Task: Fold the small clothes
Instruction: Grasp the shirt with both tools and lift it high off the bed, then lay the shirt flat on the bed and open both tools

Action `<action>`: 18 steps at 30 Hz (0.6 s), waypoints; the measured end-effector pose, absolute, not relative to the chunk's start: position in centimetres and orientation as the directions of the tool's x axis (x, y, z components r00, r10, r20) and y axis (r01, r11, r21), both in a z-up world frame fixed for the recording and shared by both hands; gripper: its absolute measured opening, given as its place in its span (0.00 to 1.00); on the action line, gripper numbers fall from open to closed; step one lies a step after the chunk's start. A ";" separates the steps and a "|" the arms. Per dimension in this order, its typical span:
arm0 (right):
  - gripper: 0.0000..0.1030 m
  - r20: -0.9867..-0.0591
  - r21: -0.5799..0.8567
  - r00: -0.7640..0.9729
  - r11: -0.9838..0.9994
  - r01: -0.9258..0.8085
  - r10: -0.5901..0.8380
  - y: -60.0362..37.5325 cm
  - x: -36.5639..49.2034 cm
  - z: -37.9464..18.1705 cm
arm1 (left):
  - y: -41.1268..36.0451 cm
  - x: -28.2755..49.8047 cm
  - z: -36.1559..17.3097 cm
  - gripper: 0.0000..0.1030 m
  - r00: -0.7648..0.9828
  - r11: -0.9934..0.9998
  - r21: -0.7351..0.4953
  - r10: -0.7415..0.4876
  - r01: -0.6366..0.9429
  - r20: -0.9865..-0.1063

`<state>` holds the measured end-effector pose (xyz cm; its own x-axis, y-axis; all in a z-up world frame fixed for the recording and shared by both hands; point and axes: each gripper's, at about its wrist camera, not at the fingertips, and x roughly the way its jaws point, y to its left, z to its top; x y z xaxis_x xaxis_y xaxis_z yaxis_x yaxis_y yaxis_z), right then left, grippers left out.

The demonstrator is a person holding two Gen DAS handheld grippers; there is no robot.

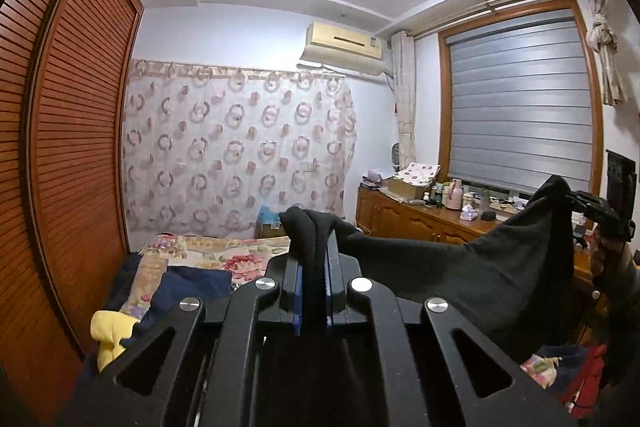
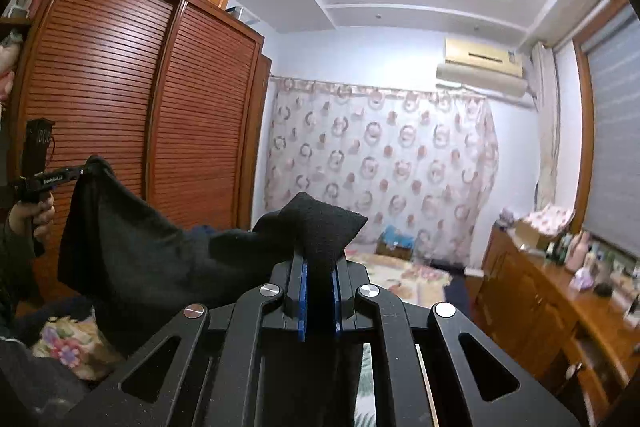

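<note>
Black garment (image 1: 500,259) hung soft and light, sagging between left gripper (image 1: 314,259) and right gripper (image 2: 320,267), each pinching a top corner.

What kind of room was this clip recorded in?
Most likely a home bedroom: a bed with a floral bedspread, a louvred wooden wardrobe, and a wooden sideboard crowded with bottles under a window with a grey blind.
</note>
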<state>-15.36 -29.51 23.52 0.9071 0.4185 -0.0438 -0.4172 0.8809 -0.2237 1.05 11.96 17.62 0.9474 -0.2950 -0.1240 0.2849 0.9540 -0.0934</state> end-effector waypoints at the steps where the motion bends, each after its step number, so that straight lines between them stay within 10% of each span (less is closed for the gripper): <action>1: 0.09 -0.047 -0.234 0.911 0.882 -0.410 0.411 -28.9 -14.2 23.3 | 11.7 1.9 17.6 0.08 0.948 0.956 -0.090 -0.290 0.280 -0.130; 11: 0.10 -0.303 -0.249 0.928 0.922 -0.295 0.215 -25.4 5.7 18.8 | 9.8 20.5 9.2 0.19 0.921 0.979 -0.029 -0.200 0.202 -0.333; 14: 0.37 -0.448 -0.236 0.888 0.944 -0.231 0.105 -24.6 12.9 13.8 | 9.8 23.8 5.8 0.32 0.877 0.975 -0.066 -0.218 0.210 -0.428; 18: 0.45 -0.558 -0.175 0.827 0.965 -0.195 0.066 -24.3 16.4 8.3 | 9.4 23.1 3.6 0.51 0.843 0.965 -0.088 -0.260 0.249 -0.471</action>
<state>16.36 -24.29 8.31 0.8275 0.0657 -0.5576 -0.1947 0.9651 -0.1752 23.14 9.43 3.62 0.8429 -0.2603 -0.4710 0.2489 0.9646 -0.0876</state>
